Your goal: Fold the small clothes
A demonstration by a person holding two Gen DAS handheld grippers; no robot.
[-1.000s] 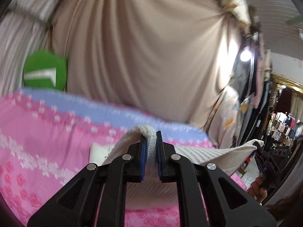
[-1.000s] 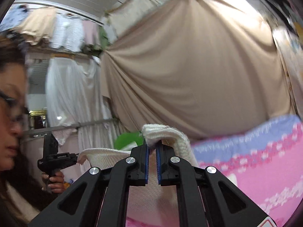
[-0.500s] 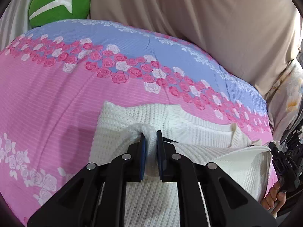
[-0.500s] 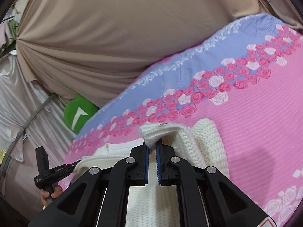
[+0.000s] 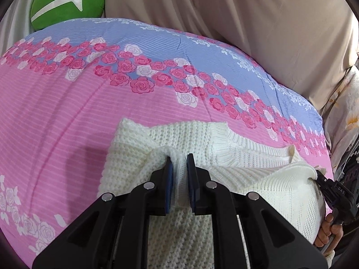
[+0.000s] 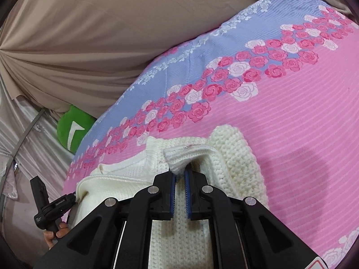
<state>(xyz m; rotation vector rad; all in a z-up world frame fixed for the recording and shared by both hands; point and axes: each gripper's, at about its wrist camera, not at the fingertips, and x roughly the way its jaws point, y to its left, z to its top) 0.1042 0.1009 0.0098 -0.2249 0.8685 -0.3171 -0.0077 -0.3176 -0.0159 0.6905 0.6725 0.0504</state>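
Observation:
A cream-white knitted sweater (image 5: 157, 143) lies on a bed with a pink and blue rose-patterned sheet (image 5: 67, 116). My left gripper (image 5: 178, 163) is shut on a bunched fold of the sweater's edge, low over the part lying flat. My right gripper (image 6: 180, 174) is shut on the sweater's (image 6: 235, 154) ribbed edge, which sticks out past the fingertips. In the left wrist view the right gripper (image 5: 323, 179) shows at the far right, pinching the knit. In the right wrist view the left gripper (image 6: 74, 196) shows at the left, also on the knit.
A green cushion (image 5: 67, 2) sits at the bed's far left corner. A beige curtain (image 5: 224, 11) hangs behind the bed. The sheet (image 6: 303, 112) stretches beyond and right of the sweater.
Both grippers have swung down and forward from high above the bed, carrying the held sweater edge over and lowering it onto the part lying flat. Both stay shut on the knit.

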